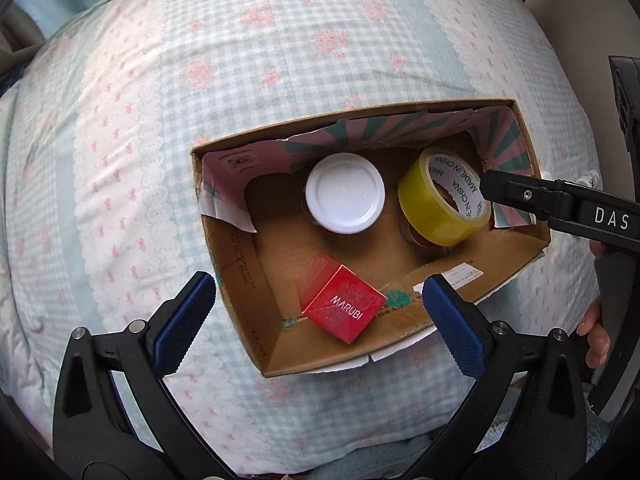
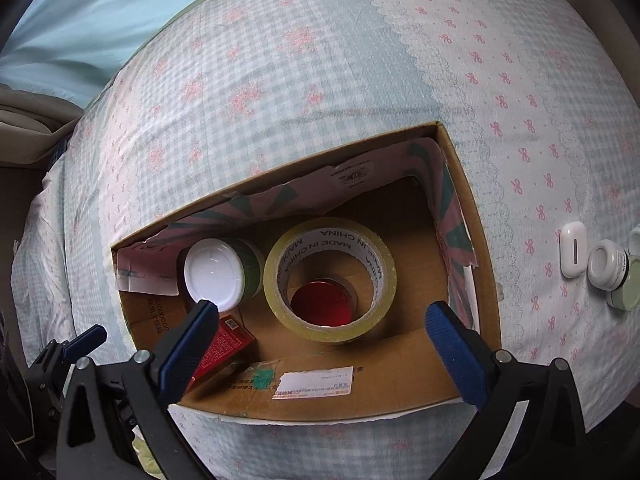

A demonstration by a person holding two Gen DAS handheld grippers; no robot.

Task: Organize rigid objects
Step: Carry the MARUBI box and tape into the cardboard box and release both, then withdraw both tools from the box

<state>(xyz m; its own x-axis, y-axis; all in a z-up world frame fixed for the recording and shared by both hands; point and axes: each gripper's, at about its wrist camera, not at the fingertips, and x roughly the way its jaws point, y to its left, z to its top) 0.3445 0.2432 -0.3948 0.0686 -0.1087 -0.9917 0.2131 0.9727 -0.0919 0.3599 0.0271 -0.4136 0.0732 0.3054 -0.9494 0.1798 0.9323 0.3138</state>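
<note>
An open cardboard box lies on the bed. Inside are a white-lidded jar, a yellow tape roll resting on a red-topped tin, and a red MARUBI carton. My left gripper is open and empty above the box's near edge. My right gripper is open and empty just above the tape roll; one of its fingers shows in the left wrist view beside the roll.
The box sits on a checked, pink-flowered quilt. To the right on the quilt lie a white earbud case, a small white jar and a pale green lid.
</note>
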